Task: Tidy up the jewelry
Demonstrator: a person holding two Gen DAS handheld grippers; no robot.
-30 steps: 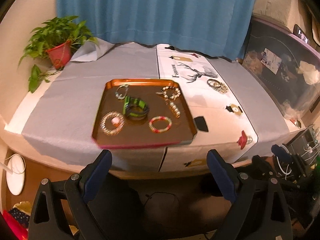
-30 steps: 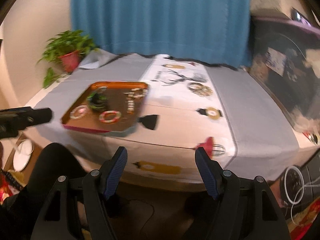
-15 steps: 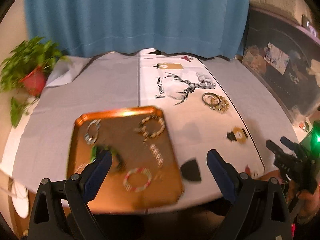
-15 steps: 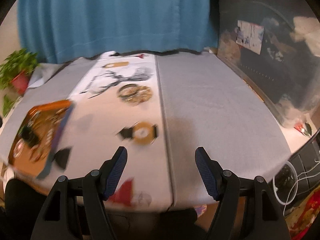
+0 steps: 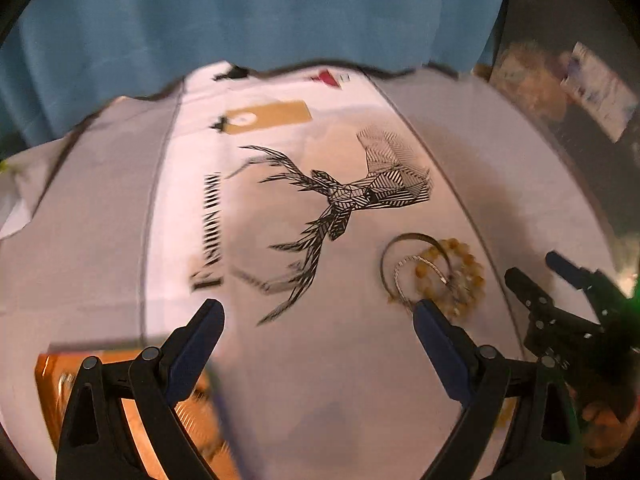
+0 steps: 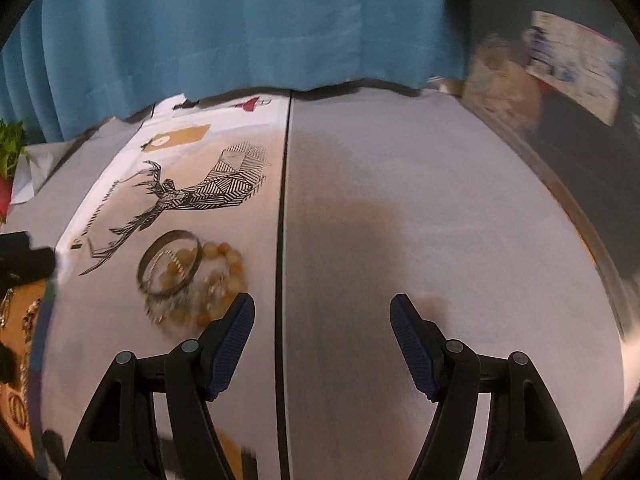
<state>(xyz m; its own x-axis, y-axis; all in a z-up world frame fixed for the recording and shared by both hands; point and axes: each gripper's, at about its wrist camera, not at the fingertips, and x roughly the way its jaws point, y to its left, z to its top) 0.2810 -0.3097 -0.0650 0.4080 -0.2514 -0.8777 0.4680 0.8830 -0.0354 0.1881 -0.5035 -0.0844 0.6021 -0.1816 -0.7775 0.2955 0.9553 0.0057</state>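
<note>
A small pile of bracelets (image 5: 434, 276), a metal bangle, a thin silver one and amber beads, lies on the white deer-print runner (image 5: 280, 248). It also shows in the right wrist view (image 6: 188, 276). My left gripper (image 5: 316, 316) is open and empty above the runner, its right finger next to the pile. My right gripper (image 6: 322, 316) is open and empty over the grey cloth, the pile just left of its left finger. The orange tray (image 5: 52, 384) with more jewelry sits at lower left, and shows in the right wrist view (image 6: 16, 320) too.
A blue curtain (image 5: 256, 12) hangs behind the table. A dark cabinet with papers (image 6: 572, 92) stands at the right. A potted plant (image 6: 8, 152) sits at the far left. The other gripper (image 5: 560, 312) shows at the right of the left view.
Both grippers have moved forward and down over the table toward the bracelet pile. The tray has slid to the lower left of both views. Both stay open.
</note>
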